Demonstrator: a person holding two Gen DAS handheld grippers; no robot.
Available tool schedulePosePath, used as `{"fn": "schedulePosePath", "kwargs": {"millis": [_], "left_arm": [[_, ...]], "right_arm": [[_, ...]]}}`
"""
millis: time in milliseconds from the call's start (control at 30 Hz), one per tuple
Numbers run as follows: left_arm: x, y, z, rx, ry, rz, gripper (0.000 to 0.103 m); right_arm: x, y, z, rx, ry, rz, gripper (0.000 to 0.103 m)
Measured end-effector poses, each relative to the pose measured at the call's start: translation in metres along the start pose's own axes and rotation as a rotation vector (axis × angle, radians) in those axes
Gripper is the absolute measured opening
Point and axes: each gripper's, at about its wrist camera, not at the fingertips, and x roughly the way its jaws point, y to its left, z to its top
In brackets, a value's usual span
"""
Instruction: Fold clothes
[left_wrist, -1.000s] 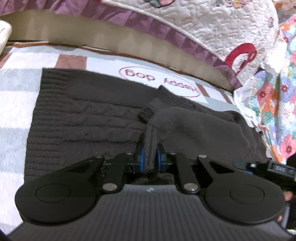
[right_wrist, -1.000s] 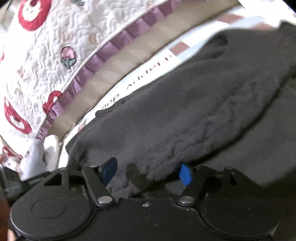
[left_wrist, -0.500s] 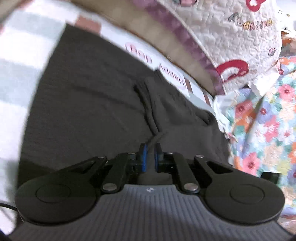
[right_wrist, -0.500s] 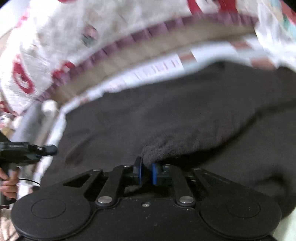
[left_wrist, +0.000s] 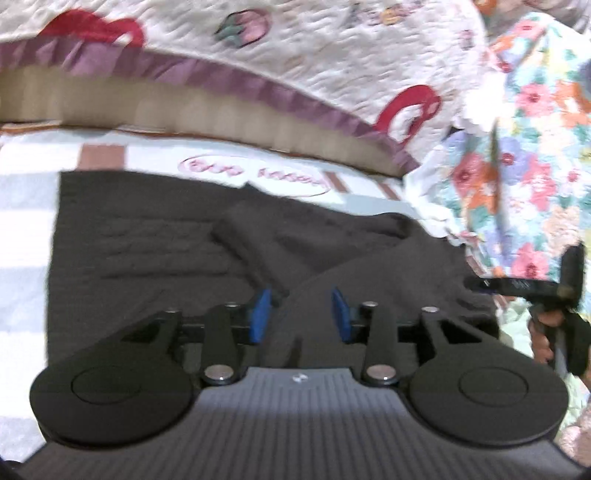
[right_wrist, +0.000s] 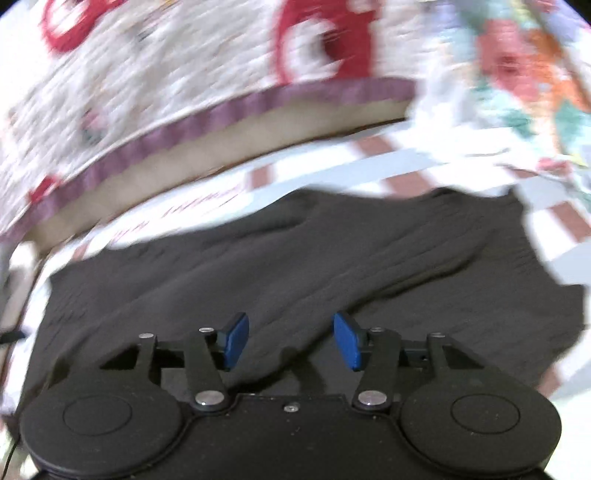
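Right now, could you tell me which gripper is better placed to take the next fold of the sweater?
Probably the left gripper: it is open with a raised sleeve fold of the sweater running between its fingers. The right gripper is open too, over flatter cloth.

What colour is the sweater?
Dark brown sweater, with a knitted cable pattern. It shows best in the left wrist view.

Motion blur smears both views. On the checked bedspread (left_wrist: 155, 155), the pink oval lettering (left_wrist: 255, 173) at 12 o'clock is unreadable. The dark sweater (left_wrist: 147, 251) loses its knit detail, and its near edge hides behind the left gripper (left_wrist: 300, 313) body at 6 o'clock. In the right wrist view the quilt (right_wrist: 184, 66) patterns from 10 to 1 o'clock are streaks, and the frame cuts the sweater at 3 o'clock.
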Motion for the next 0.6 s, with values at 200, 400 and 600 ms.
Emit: {"fn": "schedulePosePath", "kwargs": {"millis": [200,400,600], "left_arm": [[0.020,-0.007,-0.005,0.053,0.037,0.025,0.039],[0.024,-0.015,-0.006,0.144,0.020,0.088,0.039],[0.033,-0.026,-0.002,0.138,0.027,0.092,0.040]], "right_arm": [[0.016,-0.072,0.025,0.173,0.005,-0.059,0.057],[0.034,-0.072,0.063,-0.114,-0.030,-0.010,0.000],[0.078,-0.085,0.099,-0.137,0.031,-0.090,0.038]]}}
